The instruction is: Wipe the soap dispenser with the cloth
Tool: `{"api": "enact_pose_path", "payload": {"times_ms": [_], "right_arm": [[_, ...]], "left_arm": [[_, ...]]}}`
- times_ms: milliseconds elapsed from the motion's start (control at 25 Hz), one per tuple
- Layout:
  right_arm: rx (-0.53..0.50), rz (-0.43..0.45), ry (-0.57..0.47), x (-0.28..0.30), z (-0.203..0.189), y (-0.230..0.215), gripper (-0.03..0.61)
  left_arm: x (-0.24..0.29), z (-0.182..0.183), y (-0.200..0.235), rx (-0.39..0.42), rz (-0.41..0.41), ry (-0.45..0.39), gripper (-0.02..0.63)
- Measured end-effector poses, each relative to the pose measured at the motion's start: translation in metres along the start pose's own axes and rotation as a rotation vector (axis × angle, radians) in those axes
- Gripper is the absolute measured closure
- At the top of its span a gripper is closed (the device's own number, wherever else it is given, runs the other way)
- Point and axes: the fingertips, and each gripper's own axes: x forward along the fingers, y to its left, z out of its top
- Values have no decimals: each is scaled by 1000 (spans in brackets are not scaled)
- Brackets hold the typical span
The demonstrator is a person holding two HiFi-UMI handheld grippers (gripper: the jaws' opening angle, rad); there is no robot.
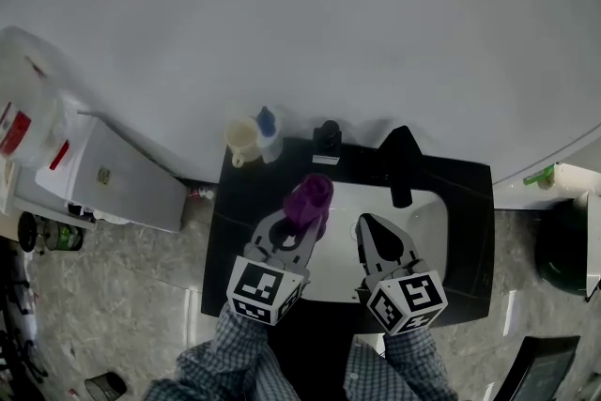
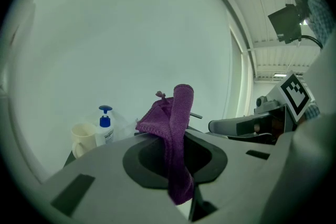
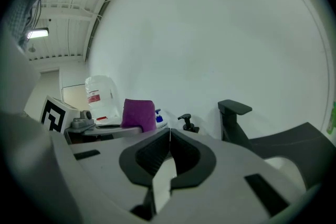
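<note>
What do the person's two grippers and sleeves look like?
Left claw and right claw are light grey wedges with black ribbed inner pads. Each carries a white cube printed with black square markers. Sleeves are a small blue-grey check.

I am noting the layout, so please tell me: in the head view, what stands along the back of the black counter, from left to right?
Cream mug → soap dispenser with blue pump → small black fitting → black faucet.
</note>
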Motion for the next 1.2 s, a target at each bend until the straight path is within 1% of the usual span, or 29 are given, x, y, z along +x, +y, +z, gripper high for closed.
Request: {"api": "enact_pose_path", "payload": {"times_ms": [280, 440, 720, 880, 960, 1080, 1200], "right_arm": [[-1, -7, 34, 19, -7, -16, 560], [5, -4, 42, 26, -10, -30, 560], [4, 45, 56, 37, -8, -37, 560], [4, 54, 62, 42, -7, -41, 560], [11, 48, 66, 43, -10, -45, 560], [23, 37, 66, 46, -12, -51, 560], [25, 32, 68, 48, -14, -55, 560]], "left_arm": [[29, -6, 23, -14, 7, 22, 557], [46, -5, 32, -11, 30, 18, 557], [69, 14, 43, 5, 70, -16, 557], [86, 20, 59, 37, 101, -13, 557], [94, 19, 70, 26, 119, -14, 557], [103, 16, 89, -11, 156, -18, 557], [109, 15, 103, -5, 178, -14, 557]]}}
